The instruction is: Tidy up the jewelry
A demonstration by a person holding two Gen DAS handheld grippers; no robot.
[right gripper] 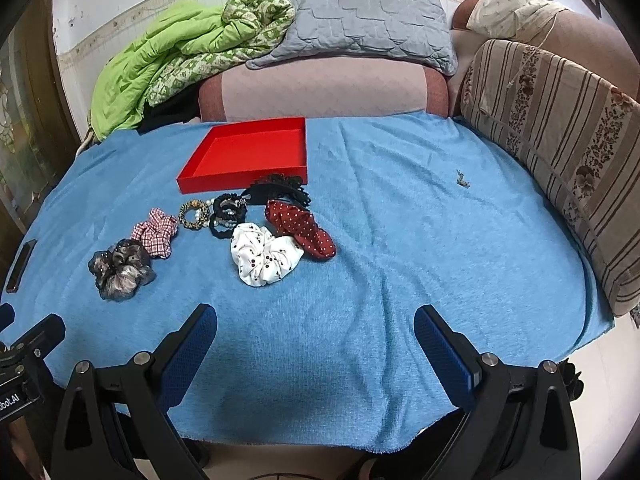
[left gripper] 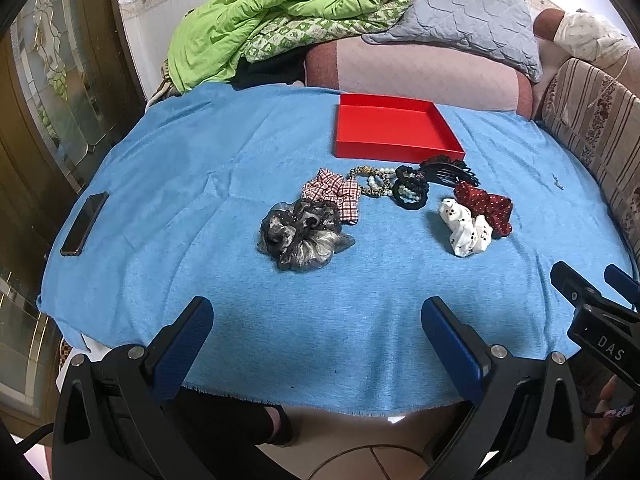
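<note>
At twelve o'clock in the left wrist view, an empty red tray [left gripper: 394, 130] is seen beyond a grey scrunchie [left gripper: 304, 236]; the left gripper [left gripper: 316, 332] is held wide open, and "DAS" is read on the neighbouring tool. In the right wrist view, the right gripper [right gripper: 316, 340] gapes empty; the white scrunchie [right gripper: 264, 258] at eleven o'clock should be pinched centrally. "bot.AI" is legible.

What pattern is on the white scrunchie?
The white scrunchie carries small dark cherry-like spots, clearest in the right wrist view.

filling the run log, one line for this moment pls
left gripper open, empty | right gripper open, empty | red tray empty | scrunchies on blue cloth
</note>
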